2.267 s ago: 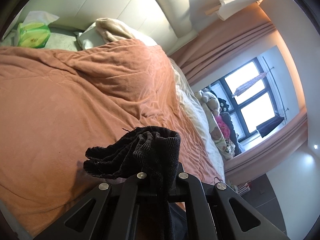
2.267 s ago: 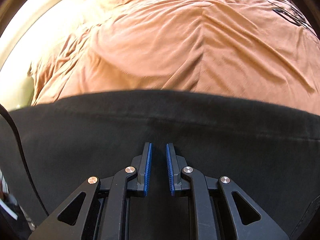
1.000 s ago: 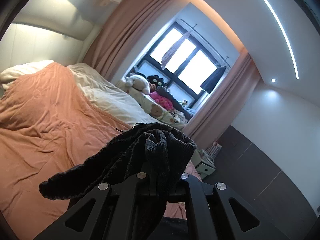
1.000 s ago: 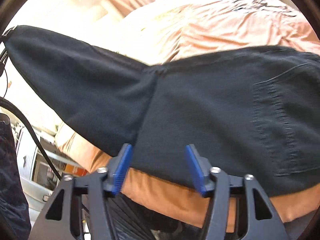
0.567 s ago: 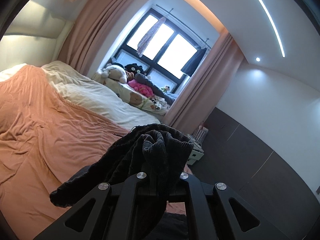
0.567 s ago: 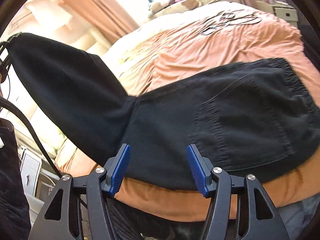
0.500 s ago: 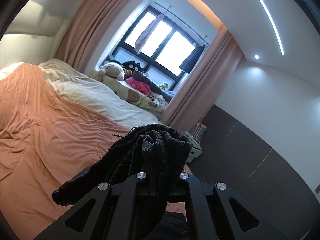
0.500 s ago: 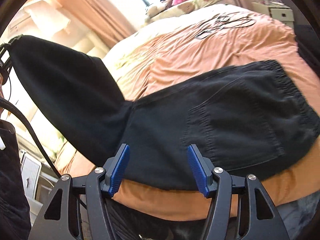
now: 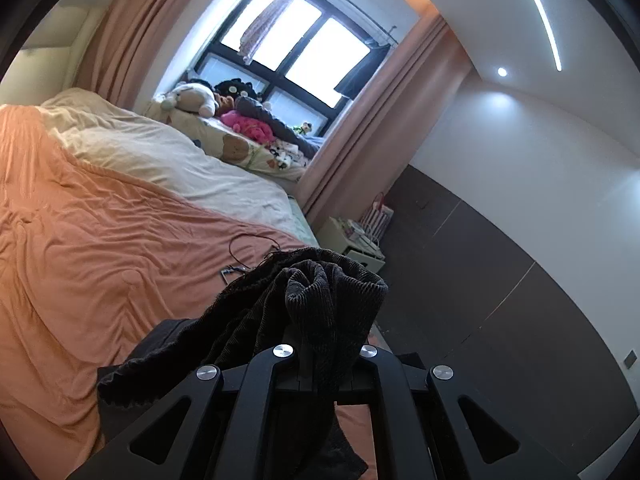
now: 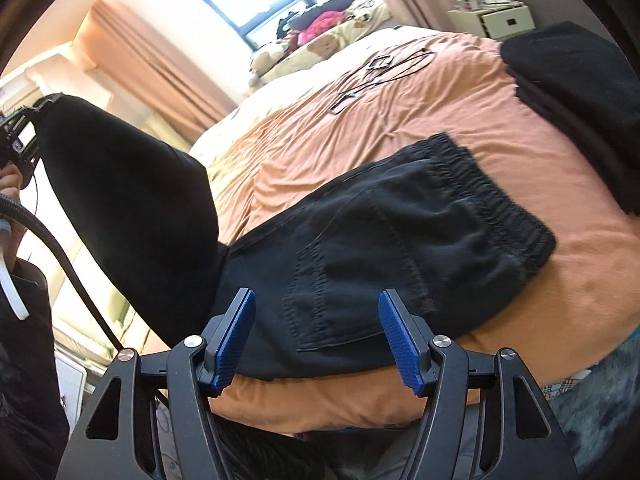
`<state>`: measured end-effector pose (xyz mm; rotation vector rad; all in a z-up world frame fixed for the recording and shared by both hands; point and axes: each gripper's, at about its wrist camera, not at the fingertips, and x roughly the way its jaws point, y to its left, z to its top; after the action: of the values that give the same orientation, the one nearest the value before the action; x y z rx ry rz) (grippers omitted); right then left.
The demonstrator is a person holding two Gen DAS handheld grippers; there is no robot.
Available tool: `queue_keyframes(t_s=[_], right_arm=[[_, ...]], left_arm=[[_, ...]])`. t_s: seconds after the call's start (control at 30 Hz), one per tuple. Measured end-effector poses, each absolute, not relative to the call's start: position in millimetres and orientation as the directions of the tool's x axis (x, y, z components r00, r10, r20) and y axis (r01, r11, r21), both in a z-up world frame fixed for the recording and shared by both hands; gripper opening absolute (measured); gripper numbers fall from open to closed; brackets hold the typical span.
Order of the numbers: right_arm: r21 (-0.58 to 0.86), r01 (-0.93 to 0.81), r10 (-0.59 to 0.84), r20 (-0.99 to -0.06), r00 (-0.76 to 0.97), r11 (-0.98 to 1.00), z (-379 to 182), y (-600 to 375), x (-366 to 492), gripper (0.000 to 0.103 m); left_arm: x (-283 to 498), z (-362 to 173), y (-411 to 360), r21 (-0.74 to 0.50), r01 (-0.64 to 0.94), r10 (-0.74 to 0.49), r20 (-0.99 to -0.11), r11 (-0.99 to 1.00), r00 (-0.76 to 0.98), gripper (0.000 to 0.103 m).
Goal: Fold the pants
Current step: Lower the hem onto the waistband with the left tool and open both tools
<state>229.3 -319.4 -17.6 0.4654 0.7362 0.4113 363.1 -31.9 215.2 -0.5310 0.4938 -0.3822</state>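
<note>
My left gripper (image 9: 325, 350) is clamped on the pants (image 10: 400, 248) hem; my right gripper (image 10: 318, 336), just opening, holds nothing. I should lay the leg flat over the waistband on the bed (image 10: 400, 112).

My black pants (image 10: 400, 240) lie seat-up on the orange bedspread (image 10: 400, 112), back pocket showing. Their leg end rises, bunched, off the bed.
</note>
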Motion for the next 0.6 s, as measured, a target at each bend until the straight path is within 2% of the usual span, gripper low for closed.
queue_keyframes(t_s=[0.6], right_arm=[[0.583,-0.049,0.441,-0.553,0.707,0.811,-35.5,-396.1,209.8,0.062]], left_arm=[[418.7,104.7,-137.5,-0.628,0.201,-0.59,-0.504,0.752,0.631,0.003]])
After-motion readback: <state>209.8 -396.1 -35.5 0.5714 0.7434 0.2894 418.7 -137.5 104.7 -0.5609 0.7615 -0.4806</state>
